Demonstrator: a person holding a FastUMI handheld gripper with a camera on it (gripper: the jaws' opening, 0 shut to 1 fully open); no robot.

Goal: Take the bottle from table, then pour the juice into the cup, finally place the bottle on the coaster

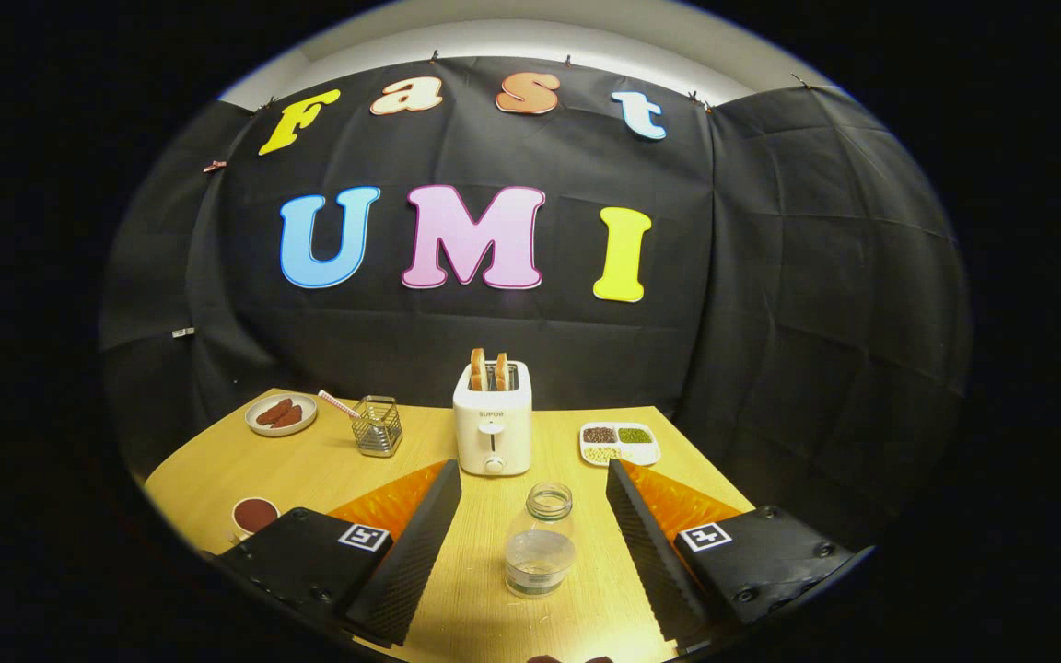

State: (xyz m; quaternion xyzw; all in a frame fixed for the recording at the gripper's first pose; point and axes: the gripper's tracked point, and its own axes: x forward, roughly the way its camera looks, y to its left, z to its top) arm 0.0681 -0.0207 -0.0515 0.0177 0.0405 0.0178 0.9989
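I see the bottle (540, 543) standing upright on the table (577, 617), uncapped, clear, with a little liquid low inside. It sits between my two fingers, nearer their tips than their roots, and touches neither. The gripper (534, 471) is spread wide; the fingers (420, 543) flare apart with bare tabletop on both sides of the bottle.

Just beyond the bottle, in line with it, is a white toaster (493, 428) with two slices of toast (488, 369) poking up from its slots. Right of the toaster lies a small white tray (621, 443) split into compartments holding dark, green and pale grains. Left of the toaster stands a wire basket (378, 426) with a striped straw-like stick leaning out of it, and farther left a plate (281, 413) carries brown pieces I can't identify. At the near left, partly behind my left finger's body, is a cup (254, 516) with a dark reddish inside; whether that is liquid I cannot tell.

The table is light wood with fine grain, its far edge meeting the booth's wall of creased black cloth (816, 276), which wraps round left and right. Above the cloth a strip of pale wall or ceiling (530, 37) shows.
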